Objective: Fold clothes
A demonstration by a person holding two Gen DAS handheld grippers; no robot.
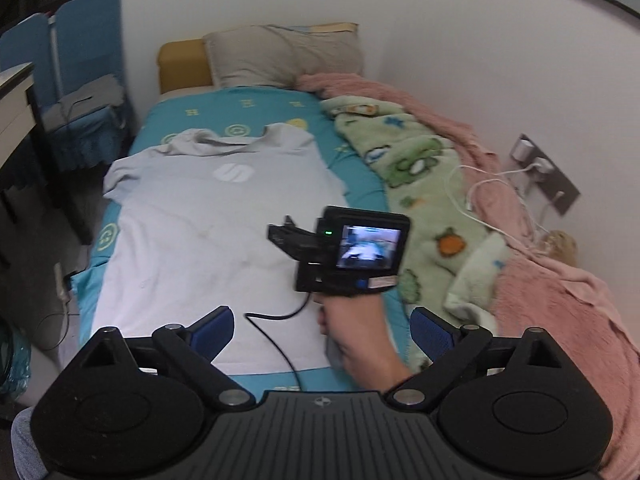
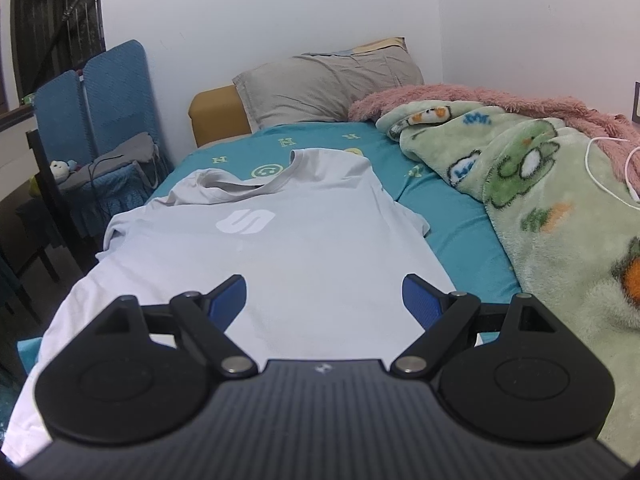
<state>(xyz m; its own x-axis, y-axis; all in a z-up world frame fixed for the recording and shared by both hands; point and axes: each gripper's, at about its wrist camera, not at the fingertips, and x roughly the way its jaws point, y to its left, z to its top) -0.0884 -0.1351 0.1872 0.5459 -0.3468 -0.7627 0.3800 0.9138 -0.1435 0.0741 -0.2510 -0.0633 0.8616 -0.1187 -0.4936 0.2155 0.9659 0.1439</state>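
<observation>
Lying flat and face up on the teal sheet [image 2: 460,216], the grey shirt [image 2: 280,248] looks spread but not yet folded: both sleeves are out, the collar rumpled, so every fold is left. The left gripper [image 1: 322,332] hangs above the hem, jaws wide apart and empty. The right gripper [image 2: 324,300] is low over the hem, jaws also wide, gripping nothing; whether a pad brushes the cloth is hard to tell.

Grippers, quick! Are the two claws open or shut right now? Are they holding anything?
Left gripper: open, holding nothing, above the white T-shirt.
Right gripper: open, holding nothing, over the same shirt.
</observation>
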